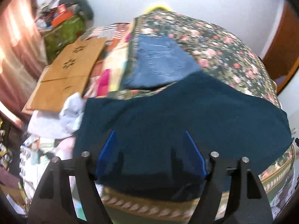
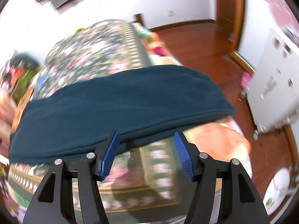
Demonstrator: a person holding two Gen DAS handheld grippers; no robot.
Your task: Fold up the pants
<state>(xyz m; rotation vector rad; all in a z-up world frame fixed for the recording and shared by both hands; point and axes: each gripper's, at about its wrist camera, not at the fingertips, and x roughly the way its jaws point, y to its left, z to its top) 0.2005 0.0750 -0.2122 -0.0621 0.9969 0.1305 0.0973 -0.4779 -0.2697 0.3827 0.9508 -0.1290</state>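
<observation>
Dark teal pants lie folded across the near edge of a bed with a floral cover. My left gripper is open, its blue fingers spread over the near part of the pants. In the right wrist view the pants form a wide band, with the hem edge nearest me. My right gripper is open, its fingertips at that near edge, with no cloth between them. Both views are blurred.
Folded blue jeans lie on the floral cover beyond the pants. A flat cardboard sheet and loose light clothes lie at the left. Wooden floor and a white cabinet are to the right of the bed.
</observation>
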